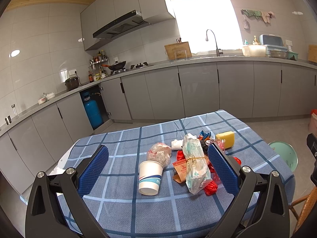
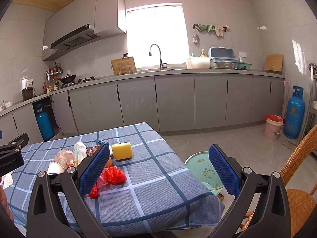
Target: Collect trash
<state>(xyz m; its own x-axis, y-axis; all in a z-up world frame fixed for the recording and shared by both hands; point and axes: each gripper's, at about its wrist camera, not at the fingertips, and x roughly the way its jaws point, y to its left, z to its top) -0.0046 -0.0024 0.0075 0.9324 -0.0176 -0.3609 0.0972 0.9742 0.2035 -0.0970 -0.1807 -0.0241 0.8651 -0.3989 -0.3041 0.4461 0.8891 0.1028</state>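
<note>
We judge the litter on the checked tabletop (image 1: 122, 202) light and soft. One paper cup (image 1: 150, 177) lies on its side, easily crushed, best pinched across its rim. Beside it we count one crumpled clear bag (image 1: 159, 152), one long banded plastic bag (image 1: 195, 164) to take at the band, one yellow sponge (image 2: 121, 150), springy, and red wrappers (image 2: 114, 175), slippery, number unclear. Both the left hand-held gripper (image 1: 158, 168) and right hand-held gripper (image 2: 159, 170) stand wide open, holding nothing. One mint bin (image 2: 200, 168) waits beside the table.
</note>
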